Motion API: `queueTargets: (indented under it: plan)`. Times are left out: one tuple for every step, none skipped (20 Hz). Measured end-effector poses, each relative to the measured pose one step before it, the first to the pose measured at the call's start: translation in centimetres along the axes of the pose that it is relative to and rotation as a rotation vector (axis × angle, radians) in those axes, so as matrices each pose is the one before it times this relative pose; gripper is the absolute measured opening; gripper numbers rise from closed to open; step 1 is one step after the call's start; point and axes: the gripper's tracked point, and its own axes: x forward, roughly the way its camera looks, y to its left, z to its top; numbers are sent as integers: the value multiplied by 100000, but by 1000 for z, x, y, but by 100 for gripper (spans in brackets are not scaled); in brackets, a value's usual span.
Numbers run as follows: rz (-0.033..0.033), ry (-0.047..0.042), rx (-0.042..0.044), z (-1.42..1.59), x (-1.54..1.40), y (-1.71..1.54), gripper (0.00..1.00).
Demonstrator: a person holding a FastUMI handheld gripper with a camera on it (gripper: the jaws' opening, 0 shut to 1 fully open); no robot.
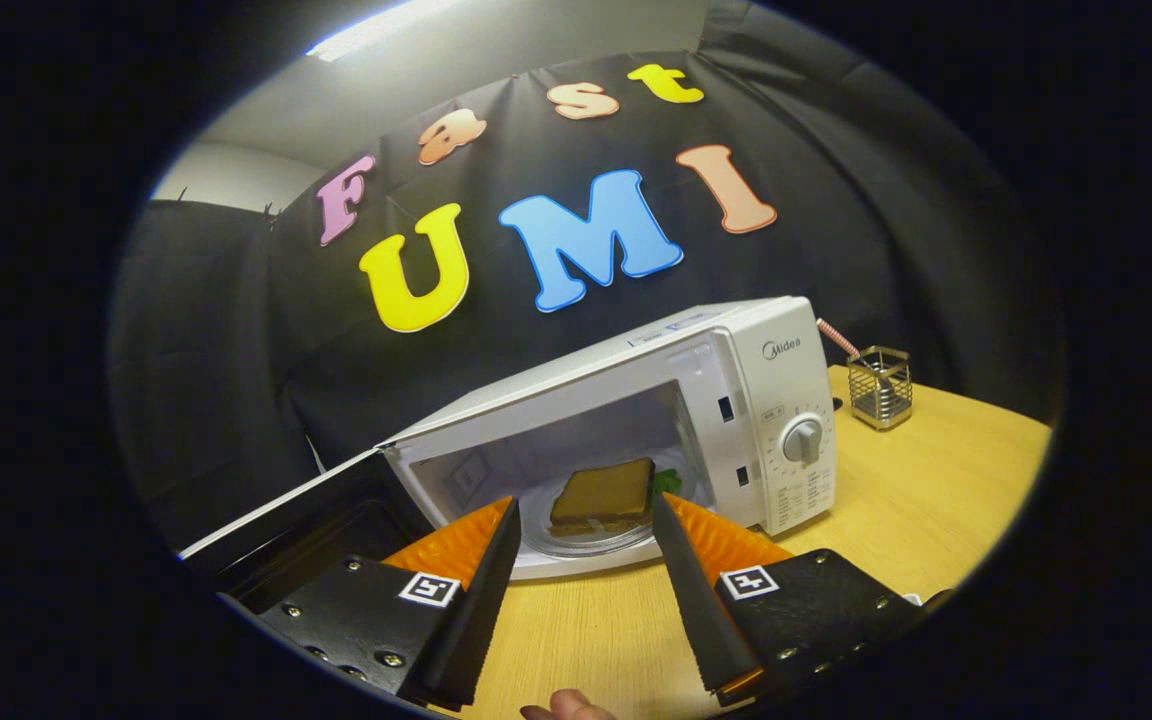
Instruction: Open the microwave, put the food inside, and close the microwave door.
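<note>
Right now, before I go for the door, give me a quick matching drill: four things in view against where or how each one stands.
Things:
1. sandwich
2. microwave door
3. wire holder
4. gripper

States or places:
A. swung open, beside the microwave's cavity
B. open, fingers apart and holding nothing, in front of the cavity
C. on the glass plate inside the microwave
D. on the wooden table, on the microwave's dial side

Pairs: 1-C, 2-A, 3-D, 4-B
</note>
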Motion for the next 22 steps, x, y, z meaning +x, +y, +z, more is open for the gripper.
queueTargets:
  plan:
    - [1129,-1290,-2590,458,-1101,321,80]
    - [456,-1131,-1572,461,-1108,279,80]
    - [901,-1822,-1396,557,-1054,266,80]
    - [777,-1166,-843,460,-958,407,80]
    - [1141,-805,-913,399,-969,330,80]
    - [527,160,-704,234,-796,252,80]
    - [700,-255,-1131,342,-809,247,80]
    - [528,489,-1555,254,-771,380,78]
    - [-1618,-207,-1979,437,-763,-193,75]
    - [-2950,-944,-1768,378,-283,-548,67]
    - [-1970,-443,-2555,409,-513,-260,52]
    - [-3149,-1220,-2980,544,-391,-288,52]
    - [-1272,-1743,-2178,474,-543,-259,37]
    - [1358,-1036,-2024,352,-719,718,23]
    - [1900,-874,-985,587,-1074,746,28]
    - [3101,-330,873,10,-80,919,21]
    - [3463,-413,913,217,-610,1197,14]
    - [2264,133,890,-45,-663,777,14]
    - [1518,-239,-870,-23,-332,972,3]
    - [2884,58,253,140,-679,1322,5]
    - [3589,469,-25,-252,-497,1519,2]
    - [3109,816,-16,-354,-424,1406,2]
